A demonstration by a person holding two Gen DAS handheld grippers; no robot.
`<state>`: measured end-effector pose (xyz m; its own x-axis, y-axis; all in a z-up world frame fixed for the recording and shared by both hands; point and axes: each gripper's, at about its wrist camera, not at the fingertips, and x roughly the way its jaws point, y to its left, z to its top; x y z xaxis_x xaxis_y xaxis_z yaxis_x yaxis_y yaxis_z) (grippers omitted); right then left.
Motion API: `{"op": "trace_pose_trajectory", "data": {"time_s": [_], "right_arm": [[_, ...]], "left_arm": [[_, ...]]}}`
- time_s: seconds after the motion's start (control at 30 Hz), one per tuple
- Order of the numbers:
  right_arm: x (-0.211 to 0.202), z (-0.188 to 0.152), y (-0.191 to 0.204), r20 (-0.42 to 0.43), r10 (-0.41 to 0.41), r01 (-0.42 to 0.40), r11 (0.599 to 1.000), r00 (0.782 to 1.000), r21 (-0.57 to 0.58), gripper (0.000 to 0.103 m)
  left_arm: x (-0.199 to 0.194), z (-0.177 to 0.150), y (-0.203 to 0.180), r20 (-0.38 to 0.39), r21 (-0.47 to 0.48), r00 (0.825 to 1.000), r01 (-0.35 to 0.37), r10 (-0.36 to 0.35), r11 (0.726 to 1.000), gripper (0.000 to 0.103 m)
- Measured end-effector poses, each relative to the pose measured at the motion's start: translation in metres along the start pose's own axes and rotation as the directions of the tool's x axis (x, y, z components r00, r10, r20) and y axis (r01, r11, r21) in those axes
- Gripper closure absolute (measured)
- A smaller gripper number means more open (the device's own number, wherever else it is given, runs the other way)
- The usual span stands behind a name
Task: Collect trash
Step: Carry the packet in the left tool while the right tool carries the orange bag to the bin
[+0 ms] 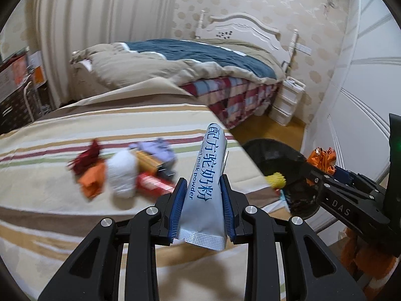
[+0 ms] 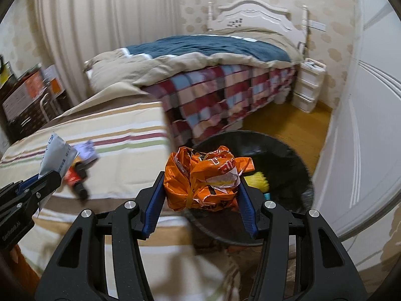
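Both wrist cameras are looking down along their fingers, close over the striped bed [image 1: 75, 130] (sharing the black bin [image 2: 288, 155]).

A home bedroom: a bed [image 1: 200, 60] with white headboard [image 1: 240, 28] and rumpled quilt in the upper centre, pale curtains [image 1: 100, 20], patterned wallpaper, wood floor [image 2: 288, 123].

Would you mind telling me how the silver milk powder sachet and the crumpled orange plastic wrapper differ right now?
The silver milk powder sachet is flat, smooth and slim, standing upright between nearly shut jaws of the left gripper. The crumpled orange plastic wrapper is a bulky wad, so the right gripper has its jaws much wider. The sachet is over the striped bed, the wrapper above the black bin. Both are gripped.
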<state>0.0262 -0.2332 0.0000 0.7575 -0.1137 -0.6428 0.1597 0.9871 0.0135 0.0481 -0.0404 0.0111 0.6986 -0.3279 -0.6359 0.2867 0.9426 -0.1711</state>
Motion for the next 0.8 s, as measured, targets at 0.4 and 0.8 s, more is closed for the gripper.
{"op": "trace_pose_trajectory", "data": {"time_s": [0.4, 0.8], "right_arm": [[0.036, 0.01, -0.059, -0.027, -0.054, 0.055, 0.997, 0.998, 0.061, 0.051], [0.065, 0.015, -0.086, -0.057, -0.058, 0.063, 0.994, 0.997, 0.087, 0.051]], "left_arm": [[0.054, 0.02, -0.06, -0.034, 0.079, 0.999, 0.027, -0.024, 0.996, 0.073], [0.095, 0.028, -0.096, -0.073, 0.136, 0.997, 0.014, -0.004, 0.991, 0.073]]}}
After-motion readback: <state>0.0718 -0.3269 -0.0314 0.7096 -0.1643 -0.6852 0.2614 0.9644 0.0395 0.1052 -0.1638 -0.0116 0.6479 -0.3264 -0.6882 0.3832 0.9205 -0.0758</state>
